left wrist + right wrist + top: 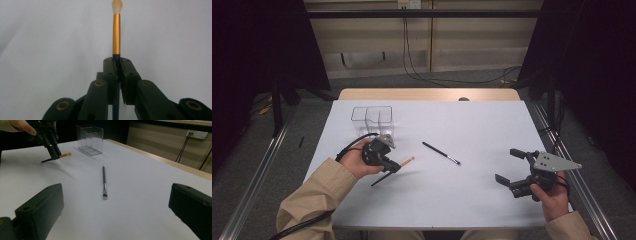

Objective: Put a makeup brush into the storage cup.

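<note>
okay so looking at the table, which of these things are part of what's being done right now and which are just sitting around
In use:
- left gripper, shut on the gold-banded brush
- clear two-slot holder, probably where the brushes go
- black brush, lying loose mid-table, likely next
- right gripper, open, waiting

Just lying about:
- cables on the floor behind the table
- wall socket

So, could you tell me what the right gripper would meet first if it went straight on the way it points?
Probably the slim black brush lying on the white table, roughly centred between the right gripper's open jaws; depth is uncertain.
</note>
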Action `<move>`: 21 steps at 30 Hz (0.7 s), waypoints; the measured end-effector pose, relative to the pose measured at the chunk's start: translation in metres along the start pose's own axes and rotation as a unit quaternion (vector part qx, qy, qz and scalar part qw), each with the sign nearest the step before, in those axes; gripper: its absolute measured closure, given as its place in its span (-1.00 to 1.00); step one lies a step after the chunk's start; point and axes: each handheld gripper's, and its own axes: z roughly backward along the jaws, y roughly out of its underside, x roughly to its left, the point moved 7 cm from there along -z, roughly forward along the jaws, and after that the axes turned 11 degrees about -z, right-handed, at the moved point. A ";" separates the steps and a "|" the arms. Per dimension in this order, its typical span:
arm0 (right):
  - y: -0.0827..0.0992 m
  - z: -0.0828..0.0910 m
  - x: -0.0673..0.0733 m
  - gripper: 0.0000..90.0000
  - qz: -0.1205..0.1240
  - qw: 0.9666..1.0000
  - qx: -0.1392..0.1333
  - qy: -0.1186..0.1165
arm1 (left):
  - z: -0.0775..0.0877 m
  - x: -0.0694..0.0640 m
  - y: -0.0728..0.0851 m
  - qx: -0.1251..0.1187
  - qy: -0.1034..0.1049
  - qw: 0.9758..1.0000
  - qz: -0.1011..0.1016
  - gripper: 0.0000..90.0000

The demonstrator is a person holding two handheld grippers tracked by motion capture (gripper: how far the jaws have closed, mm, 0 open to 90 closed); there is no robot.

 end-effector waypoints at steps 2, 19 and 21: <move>0.000 0.000 0.000 -1.00 0.001 1.000 0.001 0.000 | 0.002 0.002 -0.002 -0.015 -0.003 1.000 0.006 0.87; 0.000 0.000 0.000 -1.00 0.000 1.000 -0.001 0.000 | 0.016 0.011 -0.015 -0.134 -0.040 0.990 0.034 0.87; 0.000 0.000 0.000 -1.00 0.001 1.000 0.000 0.000 | 0.017 0.013 -0.015 -0.145 -0.046 0.988 0.035 0.87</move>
